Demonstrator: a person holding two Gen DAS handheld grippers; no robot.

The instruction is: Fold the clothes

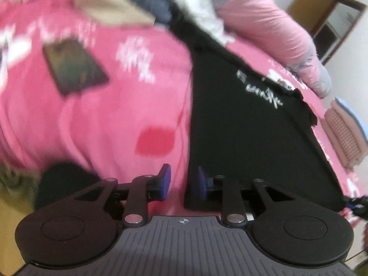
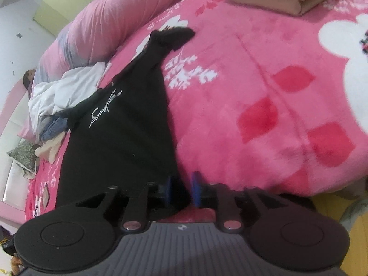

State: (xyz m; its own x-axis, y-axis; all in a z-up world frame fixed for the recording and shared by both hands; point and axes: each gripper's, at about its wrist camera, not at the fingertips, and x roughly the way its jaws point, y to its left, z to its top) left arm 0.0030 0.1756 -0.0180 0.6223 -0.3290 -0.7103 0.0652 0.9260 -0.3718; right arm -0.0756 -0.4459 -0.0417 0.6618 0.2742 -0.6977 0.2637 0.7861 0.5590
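Now black garment [image 1: 241,126] edge between left tool [image 1: 182,185] pads (parted).

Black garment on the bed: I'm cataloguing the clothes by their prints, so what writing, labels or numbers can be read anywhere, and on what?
Black garment: white handwritten script, too stylised and blurred to read for sure.
Pink blanket: flower and leaf patterns only, no words.
Dark flat rectangle on the blanket: blurred, nothing legible.
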